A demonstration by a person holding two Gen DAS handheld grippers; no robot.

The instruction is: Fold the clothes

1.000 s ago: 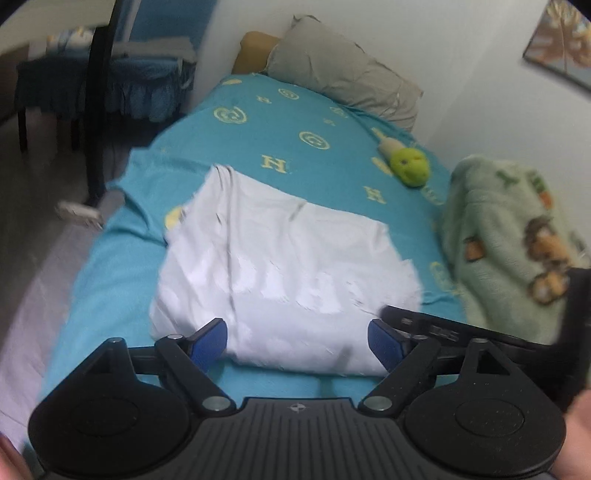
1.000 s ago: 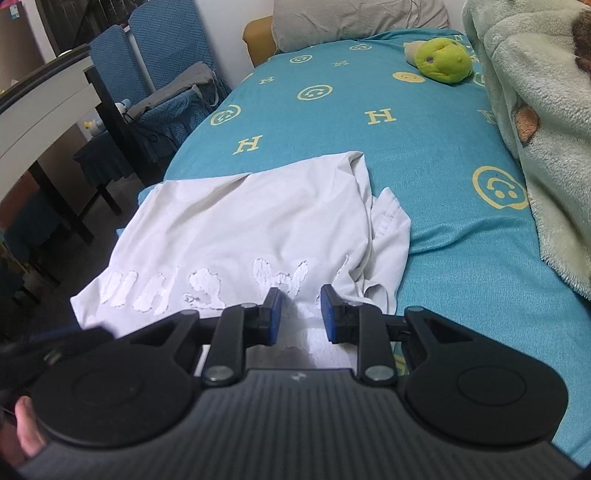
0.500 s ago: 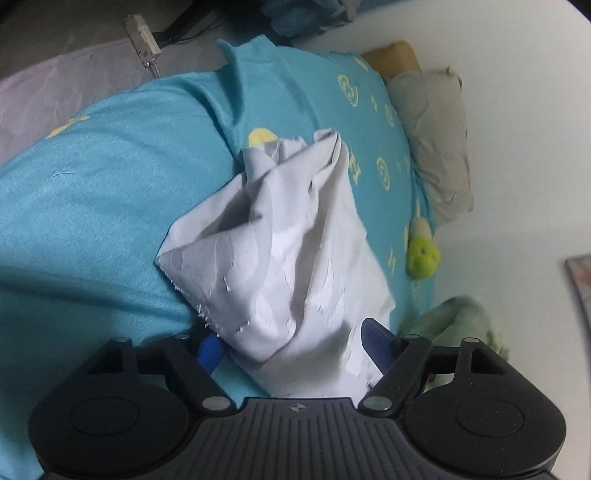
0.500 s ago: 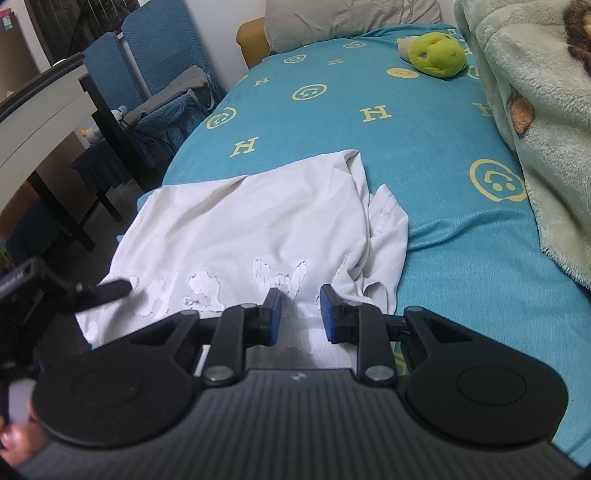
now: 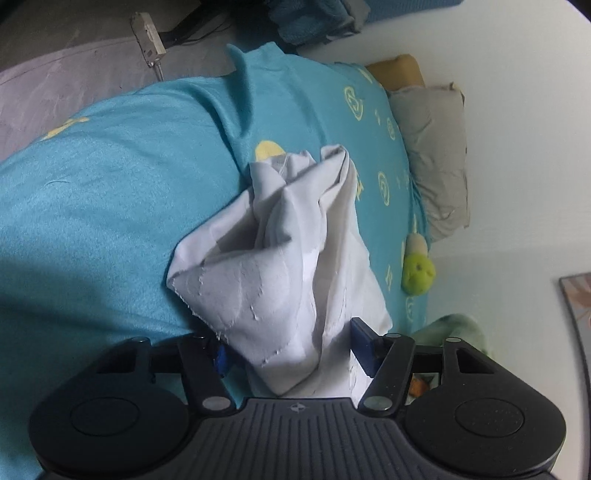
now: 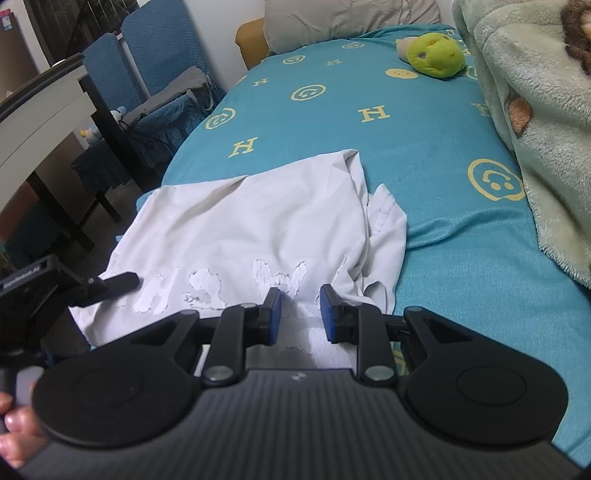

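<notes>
A white T-shirt [image 6: 258, 229] with cracked white lettering lies on the teal bedsheet [image 6: 424, 147], folded roughly in half. My right gripper [image 6: 297, 310] sits at its near edge, jaws narrowed with shirt fabric between the blue pads. My left gripper [image 5: 288, 350] is rolled sideways at the shirt's left edge, jaws wide, with a bunched corner of the shirt [image 5: 280, 266] lying between its fingers. The left gripper also shows in the right wrist view [image 6: 110, 284], touching the shirt's left side.
A green plush toy [image 6: 434, 55] and a grey pillow [image 6: 343, 16] lie at the bed's head. A pale green fleece blanket [image 6: 535, 129] is heaped along the right side. A dark table [image 6: 55, 103] and blue chairs [image 6: 155, 66] stand left of the bed.
My left gripper has rolled sideways and moved in onto the shirt's left edge, where fabric now bunches between its fingers. My right gripper has stayed put on the near edge.
</notes>
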